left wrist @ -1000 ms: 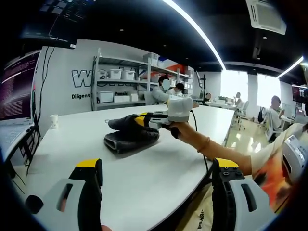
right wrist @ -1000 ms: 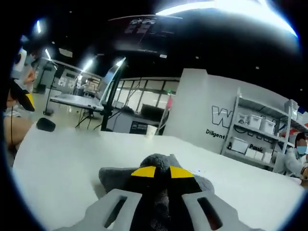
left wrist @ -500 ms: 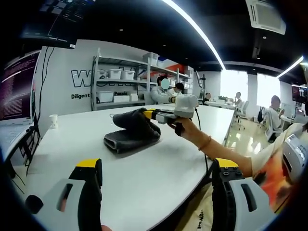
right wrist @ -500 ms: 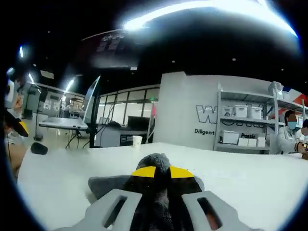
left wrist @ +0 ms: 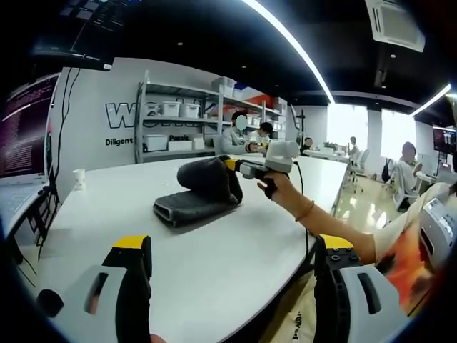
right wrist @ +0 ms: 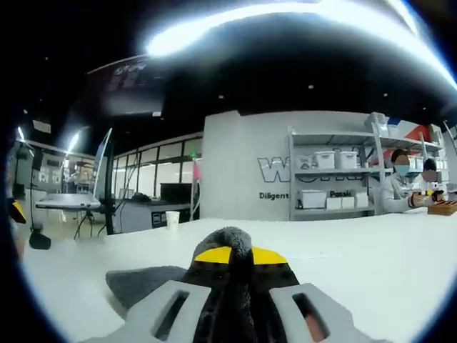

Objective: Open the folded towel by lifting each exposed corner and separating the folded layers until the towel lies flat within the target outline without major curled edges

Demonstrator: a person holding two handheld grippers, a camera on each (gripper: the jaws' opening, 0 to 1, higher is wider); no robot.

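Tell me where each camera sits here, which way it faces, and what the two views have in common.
Left gripper view: rides on the left gripper, held low over the white table, jaws apart and holding nothing; it looks across at the dark towel and the right gripper lifting its top layer; the person's hand shows.
Right gripper view: rides on the right gripper, jaws shut on a bunched fold of towel, facing the shelving along the wall.
Shared: towel, table, shelving, wall lettering.
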